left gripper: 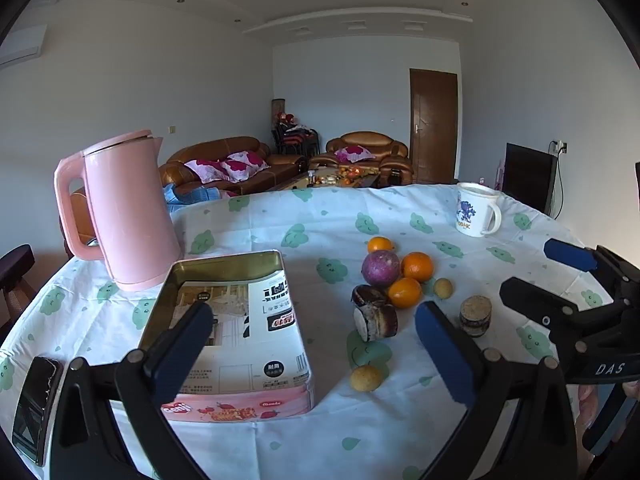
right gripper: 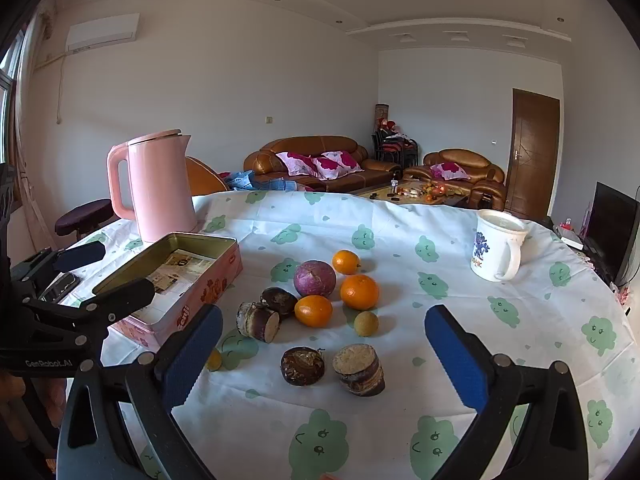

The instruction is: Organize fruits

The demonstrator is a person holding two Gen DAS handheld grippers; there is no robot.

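Note:
A heap of fruit lies mid-table: a purple round fruit (right gripper: pixel 314 278), three oranges (right gripper: pixel 359 291) (right gripper: pixel 313 311) (right gripper: pixel 346 261), small yellow-brown fruits (right gripper: pixel 366 323) (left gripper: pixel 365 378), dark water chestnuts (right gripper: pixel 302 365) and cut sugarcane pieces (right gripper: pixel 359 369) (right gripper: pixel 258 321). An open pink tin box (left gripper: pixel 236 328) with paper inside stands left of them. My left gripper (left gripper: pixel 312 350) is open and empty over the box's near end. My right gripper (right gripper: pixel 324 354) is open and empty, just short of the fruit; it also shows in the left wrist view (left gripper: pixel 548 276).
A pink kettle (left gripper: pixel 128 212) stands behind the box at the table's left edge. A white mug (right gripper: pixel 498 250) stands at the far right. A black phone (left gripper: pixel 36 400) lies near the left front edge. The table (right gripper: pixel 440 360) has a cloud-print cloth.

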